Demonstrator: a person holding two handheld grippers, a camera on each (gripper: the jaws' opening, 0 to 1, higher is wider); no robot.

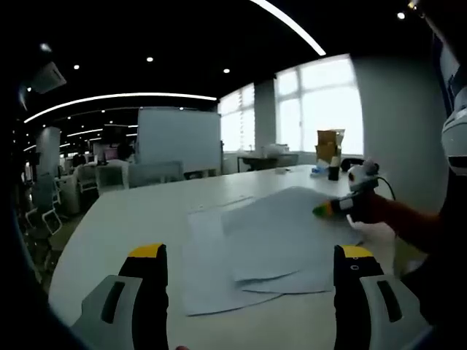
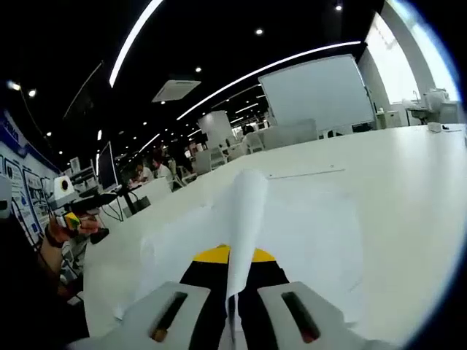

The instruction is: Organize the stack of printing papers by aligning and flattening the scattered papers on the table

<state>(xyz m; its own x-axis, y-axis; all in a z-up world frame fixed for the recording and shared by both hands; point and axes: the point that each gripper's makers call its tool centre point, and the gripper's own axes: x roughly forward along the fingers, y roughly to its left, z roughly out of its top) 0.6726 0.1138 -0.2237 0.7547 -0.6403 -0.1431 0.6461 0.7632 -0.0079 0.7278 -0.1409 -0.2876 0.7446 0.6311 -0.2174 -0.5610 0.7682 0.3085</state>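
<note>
Left claw (image 1: 248,266) jaws wide apart, level and forward; right claw (image 2: 232,281) jaws pinched together, raised.

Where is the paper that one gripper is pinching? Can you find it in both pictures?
Left gripper view: the pinched sheet lies right of center on the paper pile, its raised edge held by the right gripper.
Right gripper view: the same sheet stands edge-on at center, rising from between the jaws at the bottom.
Shared landmark: the whiteboard beyond the white table.
</note>
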